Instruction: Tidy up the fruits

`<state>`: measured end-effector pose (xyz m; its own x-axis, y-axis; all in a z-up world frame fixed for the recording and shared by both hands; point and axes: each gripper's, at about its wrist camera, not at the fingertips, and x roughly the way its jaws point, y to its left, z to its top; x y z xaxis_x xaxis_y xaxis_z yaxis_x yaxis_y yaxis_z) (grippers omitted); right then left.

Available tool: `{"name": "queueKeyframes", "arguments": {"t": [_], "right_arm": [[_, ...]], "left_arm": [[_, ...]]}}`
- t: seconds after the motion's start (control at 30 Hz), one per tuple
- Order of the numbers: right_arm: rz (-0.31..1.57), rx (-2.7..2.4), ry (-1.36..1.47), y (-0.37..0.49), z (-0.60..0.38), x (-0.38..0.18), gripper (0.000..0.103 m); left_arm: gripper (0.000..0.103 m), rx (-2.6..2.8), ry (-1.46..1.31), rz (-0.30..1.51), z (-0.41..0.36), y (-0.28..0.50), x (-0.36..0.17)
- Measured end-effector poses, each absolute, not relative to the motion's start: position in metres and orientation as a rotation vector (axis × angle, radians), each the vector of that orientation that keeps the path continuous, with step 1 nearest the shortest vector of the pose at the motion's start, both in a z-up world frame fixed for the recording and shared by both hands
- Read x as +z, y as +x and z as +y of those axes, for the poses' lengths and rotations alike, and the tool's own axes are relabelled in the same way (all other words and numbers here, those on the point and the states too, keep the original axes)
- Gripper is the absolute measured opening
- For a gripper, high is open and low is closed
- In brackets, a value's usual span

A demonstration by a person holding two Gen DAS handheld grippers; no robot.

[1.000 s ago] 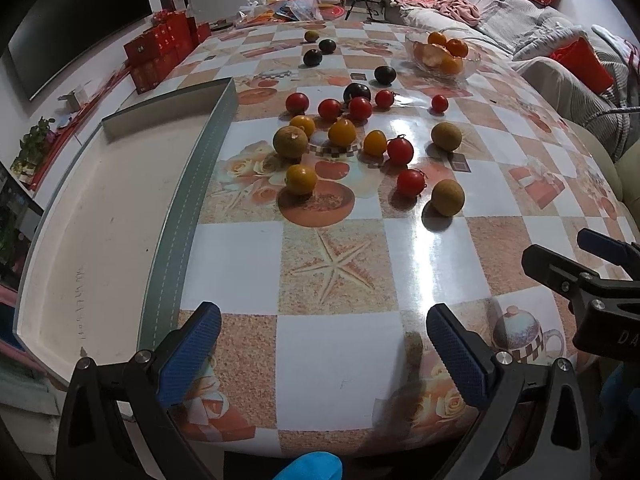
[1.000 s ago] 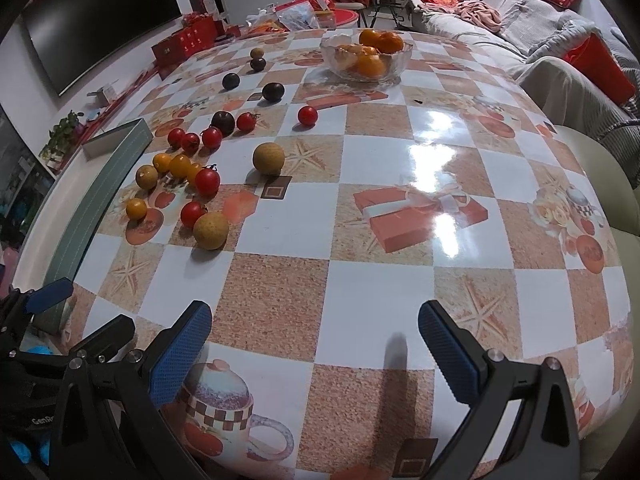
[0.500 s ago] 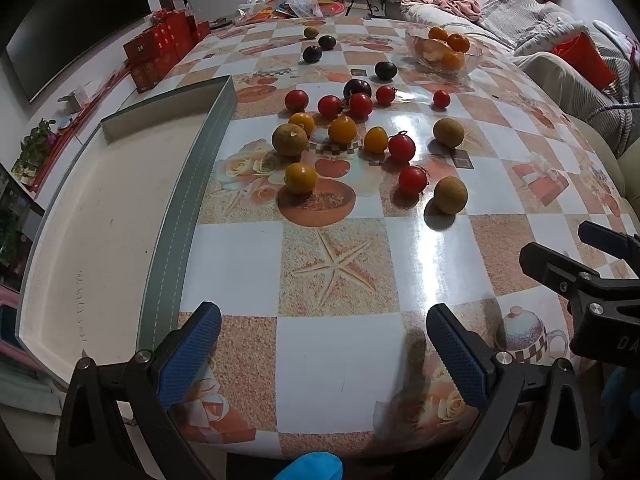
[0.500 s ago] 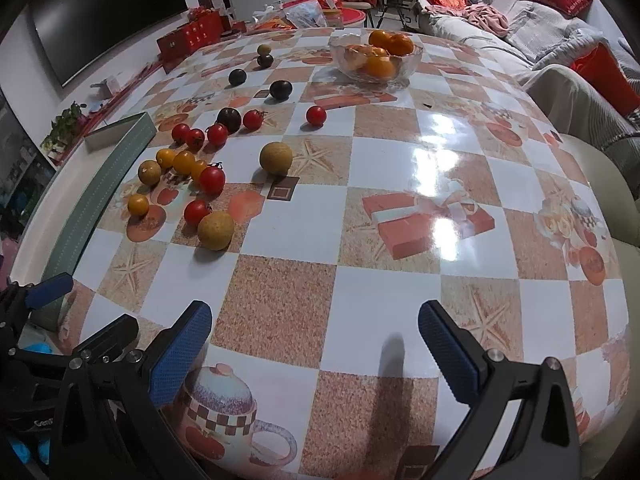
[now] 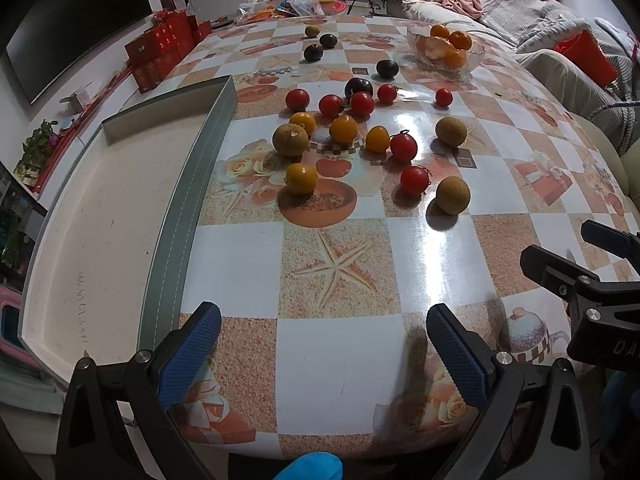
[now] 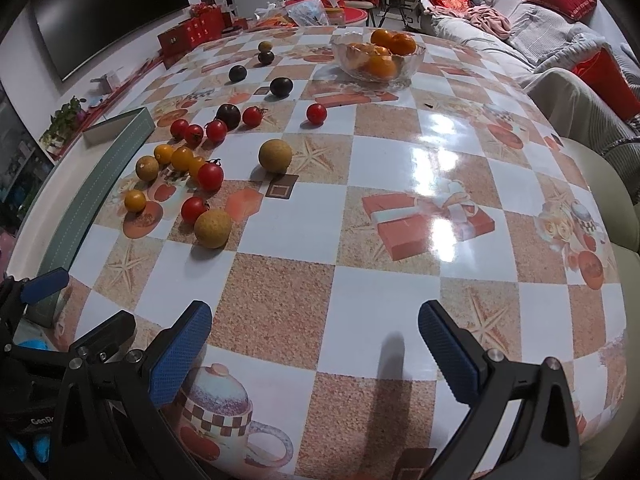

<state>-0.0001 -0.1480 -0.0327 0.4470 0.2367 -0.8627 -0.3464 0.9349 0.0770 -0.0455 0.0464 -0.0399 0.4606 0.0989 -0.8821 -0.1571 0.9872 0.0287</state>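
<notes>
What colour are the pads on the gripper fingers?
Blue, with a fine textured surface, on black frames. The pads show best in the right wrist view.

Tray [image 5: 100, 216]: near-left corner cut off by left-view edge. Glass bowl [image 6: 378, 62]: lower oranges blurred through wall. Far brownish fruit [image 5: 312, 31]: kind undeterminable. Counter [image 6: 400, 248]: near edge hidden behind fingers [image 6: 180, 356].

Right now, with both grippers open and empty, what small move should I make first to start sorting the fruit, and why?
Probably ease the right gripper forward toward the nearest brown fruit. Its jaws are open and empty, and that fruit lies closest with bare table around it. The left gripper is open too.
</notes>
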Motion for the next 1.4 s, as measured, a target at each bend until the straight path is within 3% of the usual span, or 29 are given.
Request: {"name": "queueKeyframes", "arguments": {"t": [1.4], "right_arm": [[1.046, 0.349, -0.084, 0.019, -0.165, -0.036, 0.103]], "left_arm": [[0.103, 0.114, -0.059, 1.1, 0.049, -0.022, -0.053]]}}
